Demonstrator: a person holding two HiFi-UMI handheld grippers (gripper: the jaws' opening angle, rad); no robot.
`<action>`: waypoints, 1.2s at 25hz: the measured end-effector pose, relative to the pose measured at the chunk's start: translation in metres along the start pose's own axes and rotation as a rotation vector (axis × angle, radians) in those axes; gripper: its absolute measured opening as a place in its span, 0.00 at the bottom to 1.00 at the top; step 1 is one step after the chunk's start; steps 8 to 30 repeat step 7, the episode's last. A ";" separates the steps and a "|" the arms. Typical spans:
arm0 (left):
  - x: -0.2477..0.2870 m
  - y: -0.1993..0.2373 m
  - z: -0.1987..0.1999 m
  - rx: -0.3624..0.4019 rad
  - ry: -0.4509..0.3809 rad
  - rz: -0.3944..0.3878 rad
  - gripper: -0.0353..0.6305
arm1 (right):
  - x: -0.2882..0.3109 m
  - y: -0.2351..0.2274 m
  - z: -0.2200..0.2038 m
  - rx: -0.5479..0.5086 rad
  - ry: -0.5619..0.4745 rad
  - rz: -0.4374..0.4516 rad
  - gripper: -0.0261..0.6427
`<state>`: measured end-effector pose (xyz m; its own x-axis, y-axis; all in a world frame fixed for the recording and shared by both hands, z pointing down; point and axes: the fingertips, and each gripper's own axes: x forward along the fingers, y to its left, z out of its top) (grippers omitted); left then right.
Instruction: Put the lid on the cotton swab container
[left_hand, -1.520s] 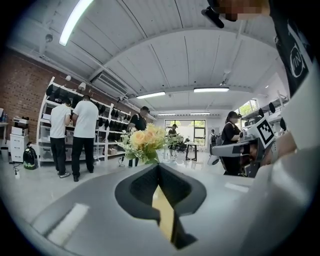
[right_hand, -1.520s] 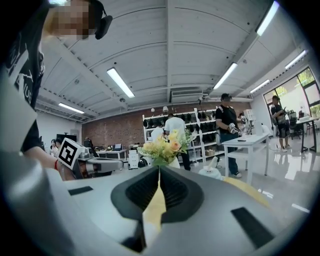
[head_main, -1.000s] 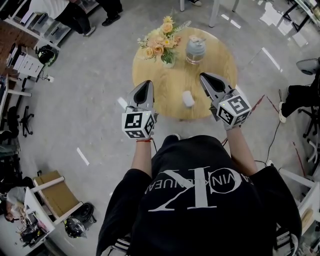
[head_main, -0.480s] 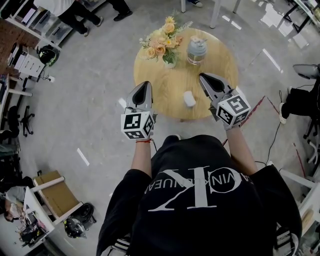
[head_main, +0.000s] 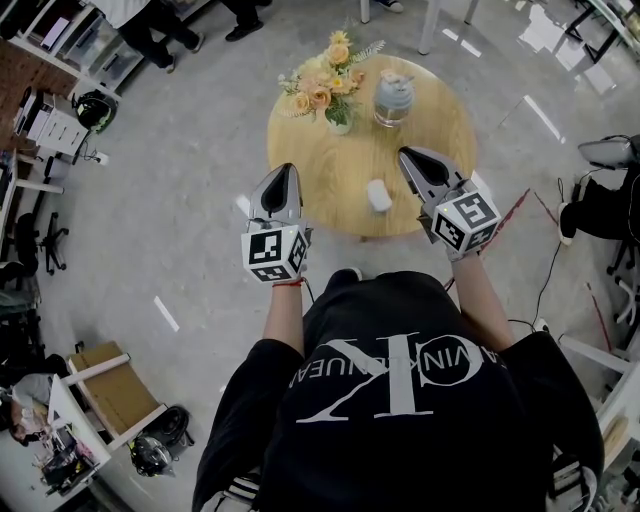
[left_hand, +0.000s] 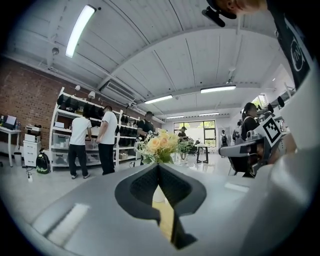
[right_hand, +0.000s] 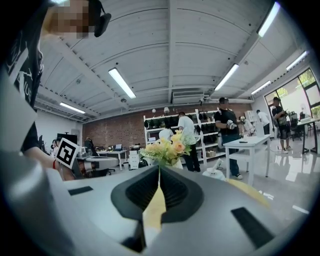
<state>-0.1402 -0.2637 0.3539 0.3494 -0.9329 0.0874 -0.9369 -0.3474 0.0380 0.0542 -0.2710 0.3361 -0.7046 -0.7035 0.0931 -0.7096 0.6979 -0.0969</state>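
Barely anything's moved since a second ago. I'm holding left gripper (head_main: 283, 170) and right gripper (head_main: 405, 153) shut and empty over the table (head_main: 440, 125). White piece (head_main: 377, 196) lies between them, jar (head_main: 391, 97) beside the flowers (head_main: 322, 90).

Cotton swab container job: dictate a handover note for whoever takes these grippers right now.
Left gripper: shut, empty, at the table's near left edge.
Right gripper: shut, empty, over its near right side.
Bluish jar stands at the far side beside the flowers.
Small white piece, probably the lid, lies between the grippers.
Done: nothing. Left: pick up the lid and fit it.
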 end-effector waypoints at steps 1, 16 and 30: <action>-0.002 0.001 0.001 0.000 -0.008 0.005 0.07 | -0.001 0.000 -0.001 0.002 0.001 -0.002 0.07; -0.005 0.003 0.004 -0.030 -0.028 -0.008 0.07 | -0.001 0.001 -0.001 0.009 0.002 -0.009 0.07; -0.005 0.003 0.004 -0.030 -0.028 -0.008 0.07 | -0.001 0.001 -0.001 0.009 0.002 -0.009 0.07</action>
